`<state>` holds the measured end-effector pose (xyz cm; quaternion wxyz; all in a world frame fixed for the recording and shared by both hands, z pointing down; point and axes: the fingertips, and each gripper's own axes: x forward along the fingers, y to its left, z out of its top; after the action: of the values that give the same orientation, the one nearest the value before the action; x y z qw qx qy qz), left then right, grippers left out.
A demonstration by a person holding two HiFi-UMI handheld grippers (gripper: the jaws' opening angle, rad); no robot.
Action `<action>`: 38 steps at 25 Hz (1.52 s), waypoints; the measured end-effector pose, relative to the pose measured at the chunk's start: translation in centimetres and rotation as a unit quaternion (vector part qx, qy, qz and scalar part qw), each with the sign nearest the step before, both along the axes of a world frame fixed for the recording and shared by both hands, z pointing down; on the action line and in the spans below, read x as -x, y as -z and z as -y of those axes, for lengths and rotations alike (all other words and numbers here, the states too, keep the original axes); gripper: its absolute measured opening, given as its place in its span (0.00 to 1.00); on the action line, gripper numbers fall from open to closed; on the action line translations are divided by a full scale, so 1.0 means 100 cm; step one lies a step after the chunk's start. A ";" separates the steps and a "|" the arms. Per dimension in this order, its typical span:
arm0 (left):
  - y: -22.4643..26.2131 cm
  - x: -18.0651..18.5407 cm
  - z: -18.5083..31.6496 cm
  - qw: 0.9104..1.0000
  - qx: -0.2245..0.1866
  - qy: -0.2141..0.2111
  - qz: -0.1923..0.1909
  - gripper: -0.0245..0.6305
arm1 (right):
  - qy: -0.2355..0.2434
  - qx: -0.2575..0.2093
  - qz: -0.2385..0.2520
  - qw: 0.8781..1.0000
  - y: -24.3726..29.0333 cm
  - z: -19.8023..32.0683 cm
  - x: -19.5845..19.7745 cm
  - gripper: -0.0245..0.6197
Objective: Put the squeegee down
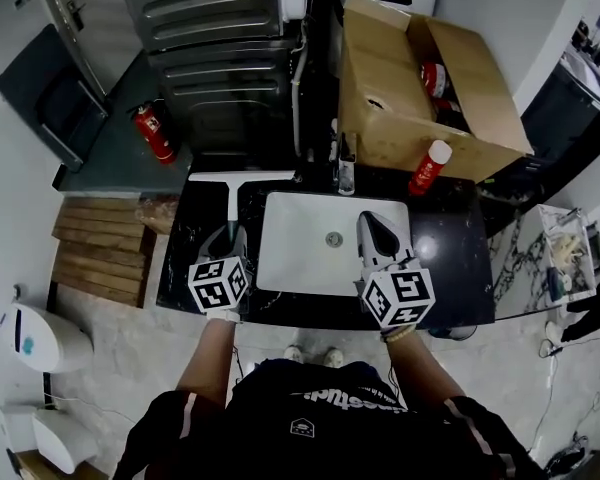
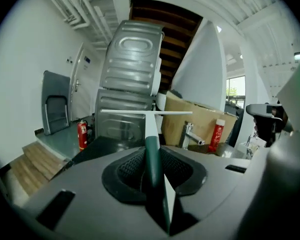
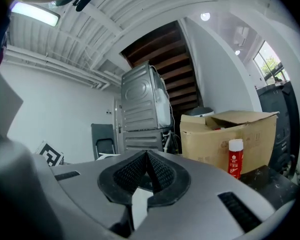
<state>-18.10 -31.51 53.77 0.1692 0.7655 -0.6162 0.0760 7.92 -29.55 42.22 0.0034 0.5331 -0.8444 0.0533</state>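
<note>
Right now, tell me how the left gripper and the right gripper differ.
The left gripper is shut on the squeegee, gripping its dark green handle; the right gripper is shut with nothing between its jaws. The left gripper is over the black counter beside the sink; the right gripper is over the white sink's right part. Both carry a marker cube.

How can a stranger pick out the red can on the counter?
Find the white sink in the dark counter. Behind its right corner, before the cardboard box, stands a white-capped red can; the other red can is inside the box.
</note>
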 end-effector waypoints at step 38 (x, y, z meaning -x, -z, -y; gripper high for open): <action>0.135 0.002 -0.026 0.984 -0.172 0.005 0.046 0.06 | 0.011 -0.017 0.005 1.000 0.041 -0.002 0.010 0.10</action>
<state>-18.25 -28.87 40.26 0.0063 0.7756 -0.6311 0.0032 6.94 -29.37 38.07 -0.0094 0.5236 -0.8509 0.0415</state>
